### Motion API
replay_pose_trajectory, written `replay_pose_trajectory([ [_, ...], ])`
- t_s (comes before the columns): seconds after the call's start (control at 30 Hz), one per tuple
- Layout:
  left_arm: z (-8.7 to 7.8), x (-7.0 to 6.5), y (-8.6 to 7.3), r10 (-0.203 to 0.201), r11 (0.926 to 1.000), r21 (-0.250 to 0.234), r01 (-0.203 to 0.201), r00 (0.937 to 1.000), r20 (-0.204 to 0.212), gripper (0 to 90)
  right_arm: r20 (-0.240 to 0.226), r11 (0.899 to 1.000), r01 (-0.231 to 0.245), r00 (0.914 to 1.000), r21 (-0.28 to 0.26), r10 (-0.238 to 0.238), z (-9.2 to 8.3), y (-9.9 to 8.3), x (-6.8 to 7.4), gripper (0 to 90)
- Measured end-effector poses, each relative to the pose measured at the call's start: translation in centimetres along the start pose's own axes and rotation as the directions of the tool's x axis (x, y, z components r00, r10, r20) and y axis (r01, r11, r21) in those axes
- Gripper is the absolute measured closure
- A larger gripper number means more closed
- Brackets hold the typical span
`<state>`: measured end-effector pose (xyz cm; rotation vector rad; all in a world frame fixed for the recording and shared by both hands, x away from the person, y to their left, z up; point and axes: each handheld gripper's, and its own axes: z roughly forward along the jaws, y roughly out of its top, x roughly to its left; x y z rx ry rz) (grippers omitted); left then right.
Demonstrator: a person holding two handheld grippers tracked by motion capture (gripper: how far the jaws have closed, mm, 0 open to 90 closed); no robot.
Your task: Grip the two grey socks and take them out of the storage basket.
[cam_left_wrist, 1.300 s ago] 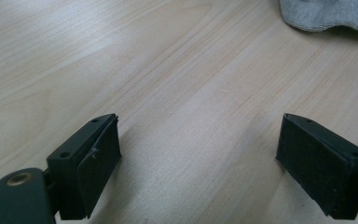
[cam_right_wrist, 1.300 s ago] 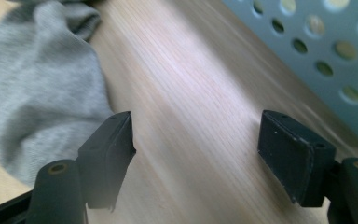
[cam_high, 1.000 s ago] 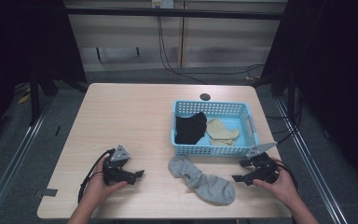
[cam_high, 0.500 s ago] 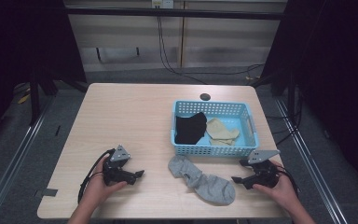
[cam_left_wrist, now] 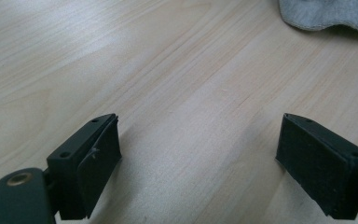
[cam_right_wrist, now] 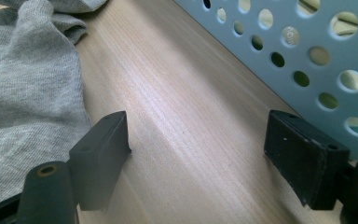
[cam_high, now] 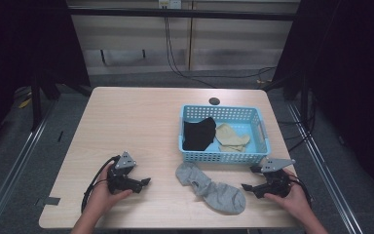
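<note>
With a black sock and a tan sock already in the basket, the grey sock at lower centre is left ungripped between the empty, wide-apart left gripper and right gripper, whose jaws have just been opening.

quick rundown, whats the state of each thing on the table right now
grey sock: flat on the table, outside the basket
blue basket: upright, holding socks
black sock: in the basket
tan sock: in the basket
left gripper: open, holding nothing
right gripper: jaws just opening, holding nothing
</note>
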<state>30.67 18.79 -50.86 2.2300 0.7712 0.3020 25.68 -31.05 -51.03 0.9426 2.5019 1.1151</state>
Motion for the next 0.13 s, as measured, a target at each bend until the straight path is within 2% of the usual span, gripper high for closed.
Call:
replay_pose_trajectory([
  [0.13,-0.01,0.02,-0.01,0.003,1.0,-0.002,-0.003,1.0,-0.001,12.7,-0.001,0.999,0.003,1.0,0.043,-0.003,0.07,0.56,0.03,20.3],
])
